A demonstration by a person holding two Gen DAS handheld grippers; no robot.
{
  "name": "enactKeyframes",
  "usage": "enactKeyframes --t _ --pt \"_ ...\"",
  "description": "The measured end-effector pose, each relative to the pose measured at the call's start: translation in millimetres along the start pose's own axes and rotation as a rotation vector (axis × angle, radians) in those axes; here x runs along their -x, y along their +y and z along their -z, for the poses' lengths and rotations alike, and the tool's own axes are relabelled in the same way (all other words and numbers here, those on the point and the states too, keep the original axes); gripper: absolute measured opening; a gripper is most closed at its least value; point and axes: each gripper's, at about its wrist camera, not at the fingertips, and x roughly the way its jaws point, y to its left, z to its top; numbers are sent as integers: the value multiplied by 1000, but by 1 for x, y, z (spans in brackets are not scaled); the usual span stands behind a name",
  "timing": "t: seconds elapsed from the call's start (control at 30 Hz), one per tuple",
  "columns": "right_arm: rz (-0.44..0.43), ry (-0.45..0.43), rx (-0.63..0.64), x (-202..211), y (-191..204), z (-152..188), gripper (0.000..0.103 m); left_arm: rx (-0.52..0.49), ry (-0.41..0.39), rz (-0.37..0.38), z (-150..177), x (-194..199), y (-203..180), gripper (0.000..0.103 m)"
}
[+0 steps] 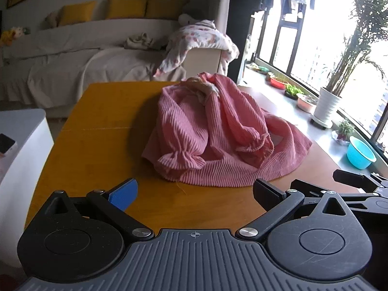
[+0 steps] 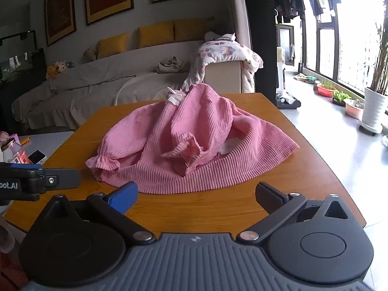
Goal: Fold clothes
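The left gripper [image 1: 195, 189] hangs with its jaws spread wide and nothing between them; the crumpled pink ribbed garment [image 1: 218, 133] lies heaped on the wooden table [image 1: 101, 131] just ahead of its fingertips, slightly to the right. The right gripper [image 2: 196, 191] is likewise wide apart and empty; the garment sits directly ahead, its hem just beyond the blue pad [image 2: 123, 195].

Both wrist cams look fwd/down, close over table [image 1: 97, 145], sharing pink garment [image 2: 194, 145] & sofa [image 1: 72, 48].
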Motion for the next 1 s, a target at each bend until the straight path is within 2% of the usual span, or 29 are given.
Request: enactKeyframes --t 0.1,0.2,1.0 --pt "4 -7 5 0 1 0 103 -16 -14 -4 1 1 -1 103" --pt "7 -15 9 0 2 0 103 -7 19 0 -2 -2 -1 103" --pt "-2 2 38 -2 8 3 103 24 32 14 -3 -4 2 103"
